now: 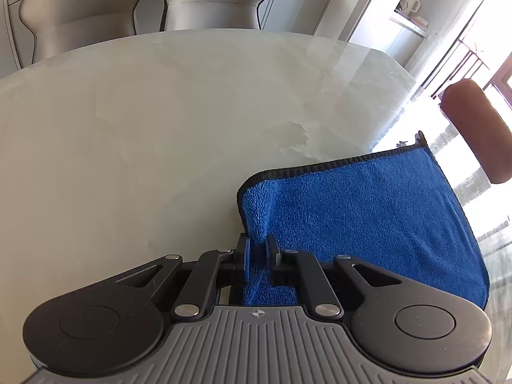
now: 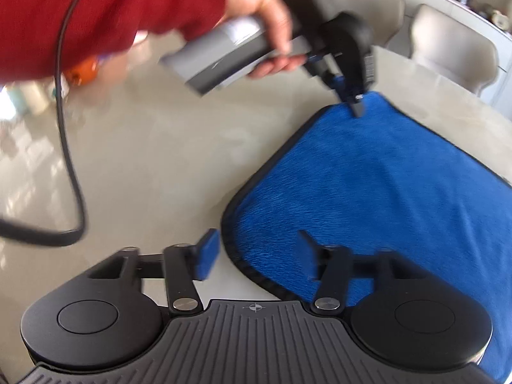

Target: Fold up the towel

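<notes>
Here my left gripper pinches a corner of the towel for folding; my right gripper hangs open astride another corner.

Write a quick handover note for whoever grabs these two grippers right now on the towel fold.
Left gripper: shut on a corner of the blue towel, lifting that corner slightly.
Right gripper: open, straddling the towel's near rounded corner, nothing pinched yet.
Towel: lying mostly flat on the pale table.
Done: one corner gripped.
Left: probably close the right gripper on its corner, then make the fold; none visible yet.
</notes>
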